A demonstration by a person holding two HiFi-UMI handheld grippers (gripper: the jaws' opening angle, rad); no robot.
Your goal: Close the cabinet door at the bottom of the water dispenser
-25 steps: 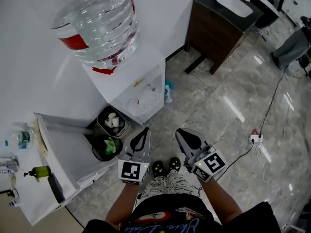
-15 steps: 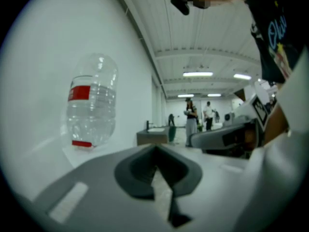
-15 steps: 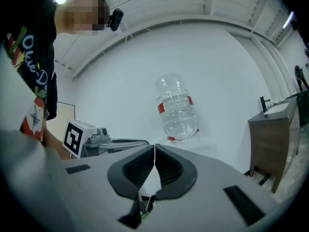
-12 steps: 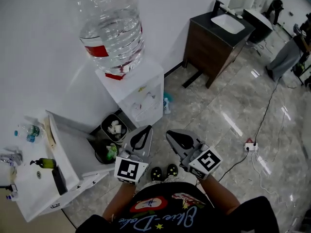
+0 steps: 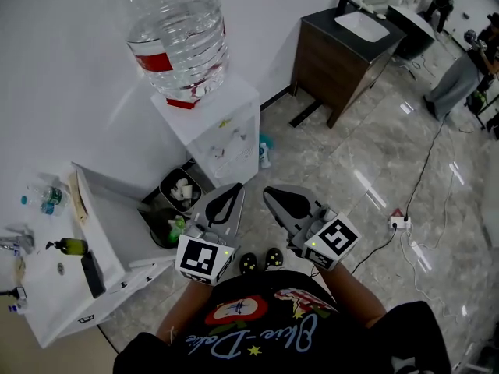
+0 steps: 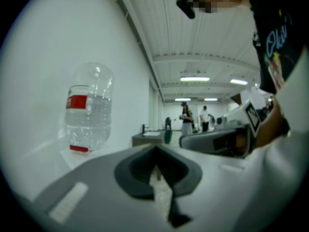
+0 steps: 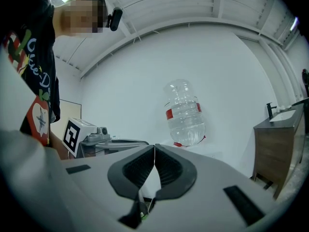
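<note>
Holding left gripper (image 5: 231, 192) and right gripper (image 5: 271, 195) closed and empty, you face the dispenser (image 5: 226, 142), ahead-left. Left gripper sits nearer its base; door not discernible.

the floor (image 5: 374, 154) is glossy stone, the bottle (image 5: 178, 37) clear plastic, the dispenser (image 5: 226, 131) smooth white

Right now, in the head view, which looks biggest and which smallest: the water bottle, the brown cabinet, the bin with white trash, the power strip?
1. Bottle and brown cabinet: they look about alike. The bottle is nearer the camera, so I won't rank them.
2. Bin.
3. Power strip, smallest.
</note>
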